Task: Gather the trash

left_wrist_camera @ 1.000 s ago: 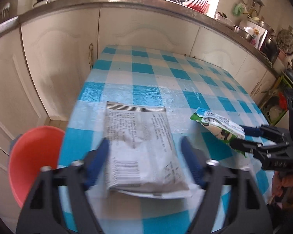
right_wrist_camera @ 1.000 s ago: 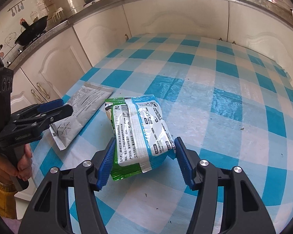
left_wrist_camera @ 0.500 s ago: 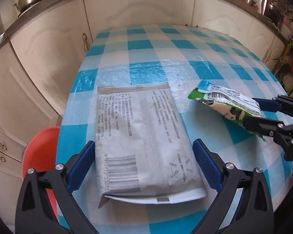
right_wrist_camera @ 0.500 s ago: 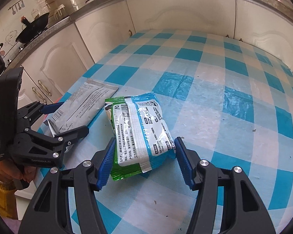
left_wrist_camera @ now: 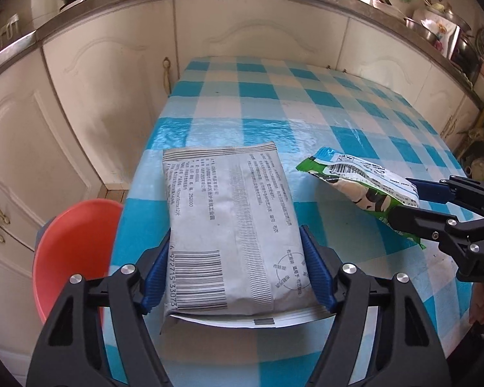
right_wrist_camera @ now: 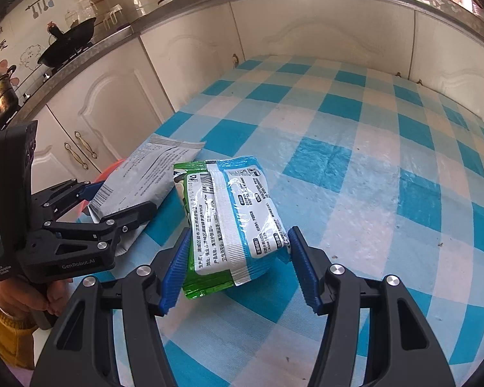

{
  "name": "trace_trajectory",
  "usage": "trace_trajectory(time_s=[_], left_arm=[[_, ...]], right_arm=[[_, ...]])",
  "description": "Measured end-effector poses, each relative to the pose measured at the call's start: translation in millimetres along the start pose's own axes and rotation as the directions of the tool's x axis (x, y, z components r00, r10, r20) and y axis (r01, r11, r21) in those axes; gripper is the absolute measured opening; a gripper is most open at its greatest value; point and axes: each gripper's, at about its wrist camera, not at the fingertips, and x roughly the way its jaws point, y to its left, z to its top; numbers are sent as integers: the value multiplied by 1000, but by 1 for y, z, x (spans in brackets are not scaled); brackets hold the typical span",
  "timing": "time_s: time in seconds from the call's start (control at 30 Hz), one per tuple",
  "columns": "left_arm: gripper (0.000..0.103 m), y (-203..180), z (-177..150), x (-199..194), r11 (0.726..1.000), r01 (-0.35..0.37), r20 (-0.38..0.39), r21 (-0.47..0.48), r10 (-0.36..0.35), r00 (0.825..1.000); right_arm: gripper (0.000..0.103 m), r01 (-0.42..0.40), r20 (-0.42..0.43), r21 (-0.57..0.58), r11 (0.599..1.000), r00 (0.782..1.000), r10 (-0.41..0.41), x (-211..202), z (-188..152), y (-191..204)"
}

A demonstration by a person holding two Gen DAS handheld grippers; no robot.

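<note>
While the left gripper [left_wrist_camera: 234, 267] straddles the near end of the grey packet [left_wrist_camera: 232, 222], its jaws have just been closing, and the blue pads now sit against both long edges of that packet, which lies flat on the checked worktop [left_wrist_camera: 306, 109] close to its left edge. Whether the pads truly press or only touch is hard to judge from the left wrist view, though they look snug on it. Beside the worktop, lower down on that side, stands a red bin [left_wrist_camera: 71, 251].

To the right, the right gripper [right_wrist_camera: 238, 271] has its jaws partly closed around the green and white packet [right_wrist_camera: 232, 213]. Seen from the left wrist view, that packet is tilted with its far end off the cloth, gripped at its near end. Both packets lie near each other, not touching as far as I can see. A hand [right_wrist_camera: 22, 296] in a yellow sleeve [right_wrist_camera: 3, 332] holds the left gripper's handle.
</note>
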Motion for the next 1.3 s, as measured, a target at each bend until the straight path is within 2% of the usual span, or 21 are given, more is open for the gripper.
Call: trace_trajectory(time_s=[0.2, 0.33, 0.4, 0.57, 0.7, 0.8, 0.9, 0.93, 1.0, 1.17, 1.3], left_arm=[[73, 43, -4, -24, 993, -62, 29, -101, 65, 997], [73, 85, -12, -36, 974, -129, 26, -185, 136, 990], [73, 107, -19, -39, 957, -172, 7, -232, 179, 984], [74, 149, -35, -33, 920, -233, -47, -315, 230, 972], [74, 168, -46, -19, 905, -246, -81, -348, 233, 969], [77, 179, -55, -6, 893, -256, -129, -370, 223, 966], [85, 192, -66, 5, 868, -266, -164, -419, 216, 962], [89, 194, -68, 7, 861, -270, -175, -430, 214, 961], [90, 197, -72, 7, 855, -279, -185, -436, 219, 958], [90, 193, -67, -7, 846, -309, -153, -434, 269, 951], [90, 178, -52, -22, 854, -331, -98, -401, 319, 943]], right_arm=[[60, -53, -5, -72, 996, 999, 53, 13, 20, 35], [60, -103, -13, -145, 984, 995, 102, 26, 36, 70], [60, -123, -21, -179, 976, 992, 122, 34, 43, 87], [60, -178, -55, -259, 949, 984, 170, 60, 63, 132], [61, -208, -83, -309, 928, 978, 191, 81, 73, 165], [67, -232, -103, -322, 918, 972, 210, 95, 80, 181], [81, -215, -85, -323, 922, 976, 198, 100, 84, 186], [83, -214, -74, -311, 926, 977, 201, 99, 85, 185], [87, -225, -62, -281, 933, 974, 216, 94, 87, 177], [89, -185, -9, -184, 965, 982, 187, 74, 89, 144], [90, -146, 25, -89, 985, 989, 149, 57, 84, 112]])
